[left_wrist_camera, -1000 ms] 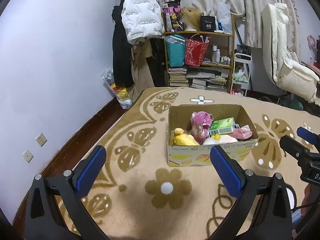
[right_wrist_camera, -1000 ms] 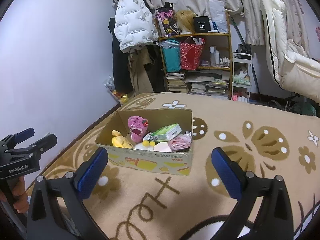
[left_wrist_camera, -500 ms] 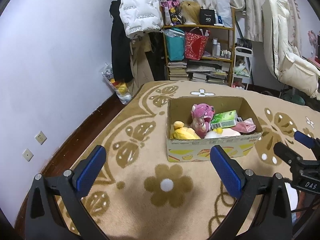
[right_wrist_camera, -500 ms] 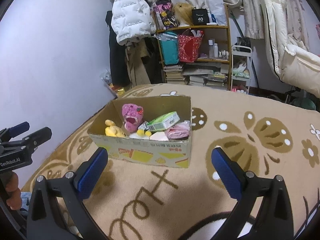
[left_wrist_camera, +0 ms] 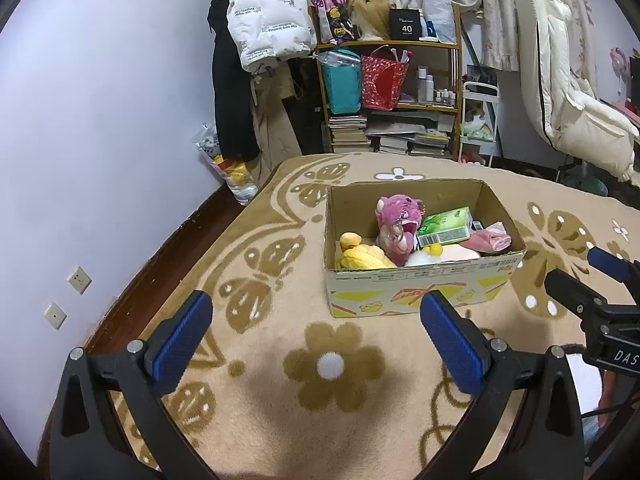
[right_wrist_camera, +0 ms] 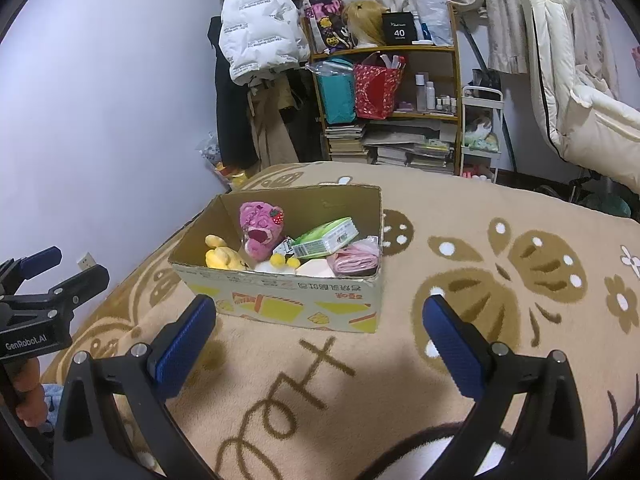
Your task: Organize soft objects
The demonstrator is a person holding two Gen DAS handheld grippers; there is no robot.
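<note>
1. The rug (left_wrist_camera: 280,400) is beige with brown butterflies and brown flowers with white centres; brown lettering runs across it in the right wrist view.
2. The box (right_wrist_camera: 280,304) is tan cardboard, its front printed with yellow shapes and red lines.
3. At 12 o'clock in the box, the bear (right_wrist_camera: 260,232) is pink with a red strawberry on its head.
4. At 9 o'clock, the plush (left_wrist_camera: 360,256) is yellow.
5. At 2 o'clock, the pack (left_wrist_camera: 444,226) is green and white.
6. At 3 o'clock, the bag (right_wrist_camera: 356,258) is pink.
7. Both grippers have black frames and blue pads (left_wrist_camera: 180,336).
8. The wall (left_wrist_camera: 100,120) is pale lilac.
9. The jacket (right_wrist_camera: 260,36) is white with grey print.
</note>
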